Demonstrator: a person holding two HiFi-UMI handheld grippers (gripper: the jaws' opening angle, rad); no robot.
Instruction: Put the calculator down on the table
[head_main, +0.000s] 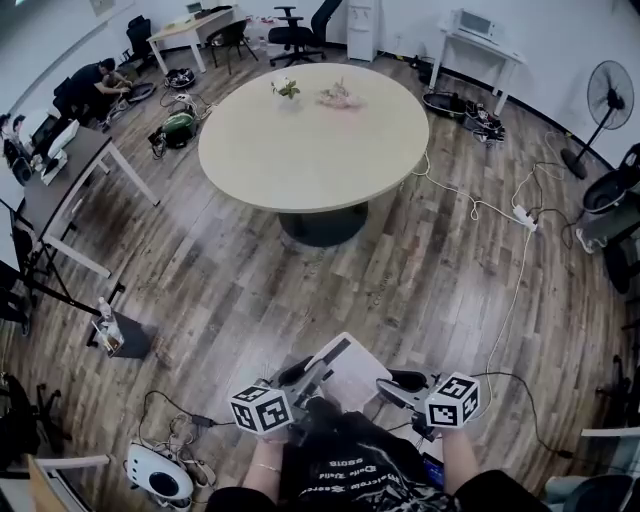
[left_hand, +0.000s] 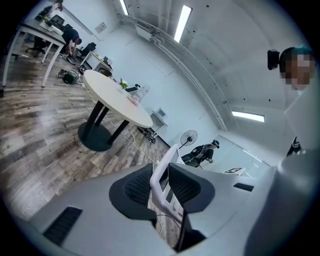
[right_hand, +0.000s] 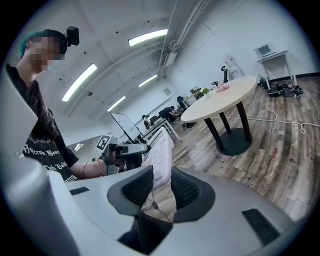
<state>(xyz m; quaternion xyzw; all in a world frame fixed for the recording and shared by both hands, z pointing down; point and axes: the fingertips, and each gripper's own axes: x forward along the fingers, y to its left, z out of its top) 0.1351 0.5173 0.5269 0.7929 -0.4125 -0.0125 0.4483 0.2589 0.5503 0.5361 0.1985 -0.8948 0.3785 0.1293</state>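
I hold a white calculator (head_main: 347, 370) low in front of my body, above the wooden floor, between both grippers. My left gripper (head_main: 303, 378) is shut on its left edge, and the right gripper (head_main: 393, 386) is shut on its right edge. In the left gripper view the calculator (left_hand: 161, 172) shows edge-on between the dark pads (left_hand: 137, 187). In the right gripper view its key face (right_hand: 160, 155) rises from the jaws, with the other gripper behind it. The round beige table (head_main: 312, 140) stands well ahead, apart from the calculator.
A small plant (head_main: 287, 88) and a pink item (head_main: 338, 97) sit on the table's far side. White cables and a power strip (head_main: 523, 217) trail over the floor at right. A fan (head_main: 608, 95) stands at far right. Desks, chairs and a crouching person (head_main: 95, 85) are at left.
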